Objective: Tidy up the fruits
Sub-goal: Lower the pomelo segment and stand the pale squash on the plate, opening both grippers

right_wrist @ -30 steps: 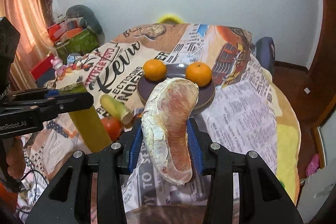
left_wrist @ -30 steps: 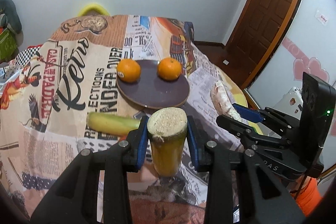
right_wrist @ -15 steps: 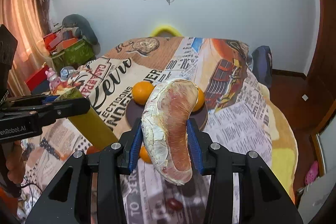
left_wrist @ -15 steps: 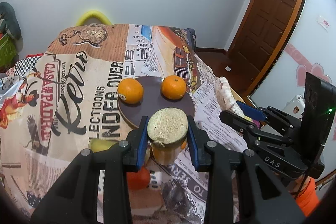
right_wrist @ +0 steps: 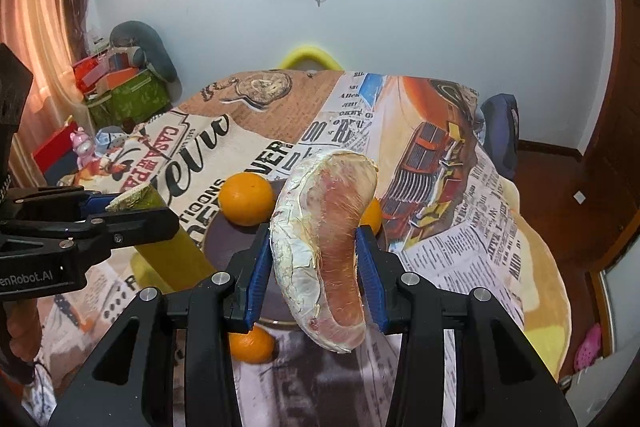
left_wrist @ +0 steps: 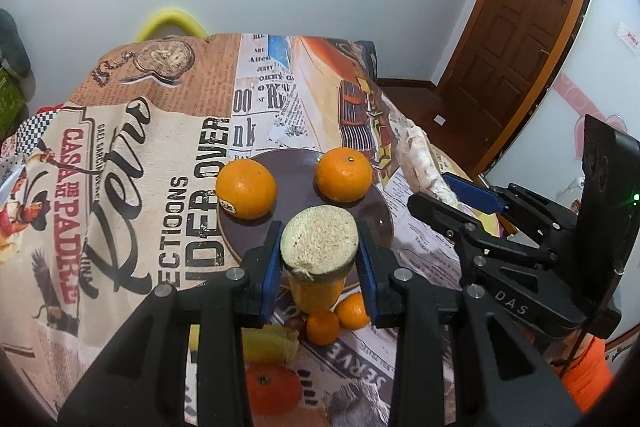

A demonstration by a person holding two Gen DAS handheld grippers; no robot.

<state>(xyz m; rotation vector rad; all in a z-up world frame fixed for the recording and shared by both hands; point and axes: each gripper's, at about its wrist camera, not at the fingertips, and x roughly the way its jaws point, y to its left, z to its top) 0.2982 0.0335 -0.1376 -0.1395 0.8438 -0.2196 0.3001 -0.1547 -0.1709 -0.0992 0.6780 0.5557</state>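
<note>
Tablecloth [left_wrist: 120, 187] lower than before, "DAS" on right tool [left_wrist: 472, 203]

Left gripper [left_wrist: 319, 259]: held above the table, blue pads closed on a yellow-green stalk piece [left_wrist: 319, 267] that is pointed forward. Right gripper [right_wrist: 316, 267]: held level alongside to the right, pads clamped on a peeled pomelo segment [right_wrist: 326, 251].
</note>
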